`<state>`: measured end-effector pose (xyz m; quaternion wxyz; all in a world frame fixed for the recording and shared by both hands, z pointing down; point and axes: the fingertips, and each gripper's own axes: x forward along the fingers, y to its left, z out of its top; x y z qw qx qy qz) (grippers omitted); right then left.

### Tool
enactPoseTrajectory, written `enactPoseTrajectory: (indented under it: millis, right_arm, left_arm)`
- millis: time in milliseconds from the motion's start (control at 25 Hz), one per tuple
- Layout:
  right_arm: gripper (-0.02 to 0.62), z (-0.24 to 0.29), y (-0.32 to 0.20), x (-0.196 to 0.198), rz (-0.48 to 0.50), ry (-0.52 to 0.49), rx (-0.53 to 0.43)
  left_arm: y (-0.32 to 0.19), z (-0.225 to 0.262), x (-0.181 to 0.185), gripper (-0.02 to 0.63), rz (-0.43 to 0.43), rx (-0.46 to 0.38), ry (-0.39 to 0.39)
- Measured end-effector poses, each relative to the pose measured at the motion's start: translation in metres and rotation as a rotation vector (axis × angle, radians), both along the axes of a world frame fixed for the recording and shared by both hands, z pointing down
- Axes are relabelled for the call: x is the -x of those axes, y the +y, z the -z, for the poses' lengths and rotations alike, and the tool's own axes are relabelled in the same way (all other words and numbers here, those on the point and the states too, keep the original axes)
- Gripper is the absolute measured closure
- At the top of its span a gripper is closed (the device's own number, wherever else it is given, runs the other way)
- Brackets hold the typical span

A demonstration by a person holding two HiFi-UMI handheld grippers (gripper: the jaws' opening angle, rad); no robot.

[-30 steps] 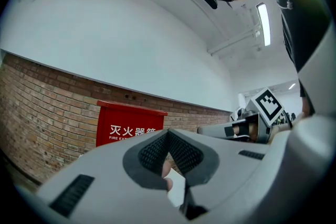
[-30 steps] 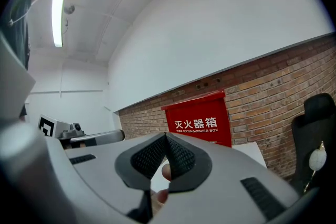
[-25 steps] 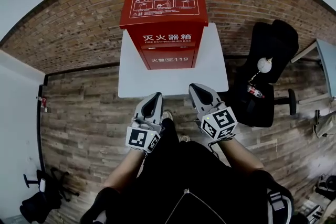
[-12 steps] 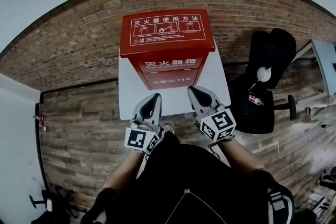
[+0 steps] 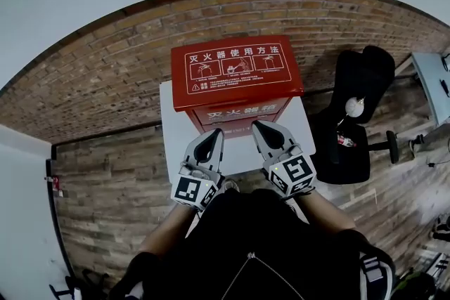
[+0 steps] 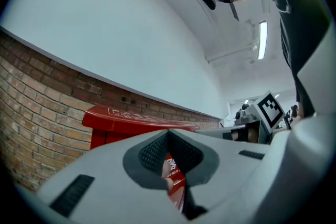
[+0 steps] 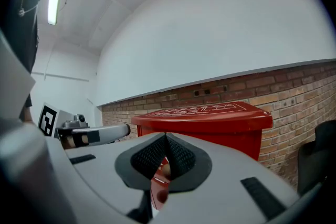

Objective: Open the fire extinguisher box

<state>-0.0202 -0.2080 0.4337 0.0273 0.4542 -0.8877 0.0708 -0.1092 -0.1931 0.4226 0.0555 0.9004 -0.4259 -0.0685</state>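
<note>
A red fire extinguisher box (image 5: pixel 237 78) with white print on its closed lid stands on a white table (image 5: pixel 175 144) against the brick wall. Both grippers are held level just in front of the box's front face, side by side. My left gripper (image 5: pixel 214 132) is shut with nothing between its jaws. My right gripper (image 5: pixel 257 124) is shut and empty too. In the left gripper view the box (image 6: pixel 115 126) fills the space beyond the closed jaws (image 6: pixel 168 135). In the right gripper view the box (image 7: pixel 210 120) sits right behind the closed jaws (image 7: pixel 165 136).
A black office chair (image 5: pixel 358 116) with a small bottle on its seat stands to the right of the table. The brick wall (image 5: pixel 105 67) runs behind the box. A grey table corner (image 5: pixel 432 81) shows at the far right. The floor is wood plank.
Both grippers and the person have moved forward towards the box, which now looms larger and closer. The jaws have stayed shut throughout.
</note>
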Motion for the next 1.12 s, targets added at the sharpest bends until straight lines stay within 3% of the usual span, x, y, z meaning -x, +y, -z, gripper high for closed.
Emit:
enactPoseTrajectory:
  millis: [560,680,1120]
  right_arm:
    - [0.577,0.006,-0.029,-0.004,0.042,-0.002,-0.013]
    - [0.577,0.013,-0.029,-0.005,0.076,0.000,-0.043]
    - [0.572,0.071,-0.044,-0.064,0.072,0.009,-0.131]
  left_arm:
    - [-0.020,0.000,-0.018,0.557,-0.004,0.017,-0.013]
    - [-0.024,0.010,-0.022,0.557,-0.002,-0.016,-0.012]
    - [-0.042,0.050,0.003,0.537,0.031,-0.070,-0.069]
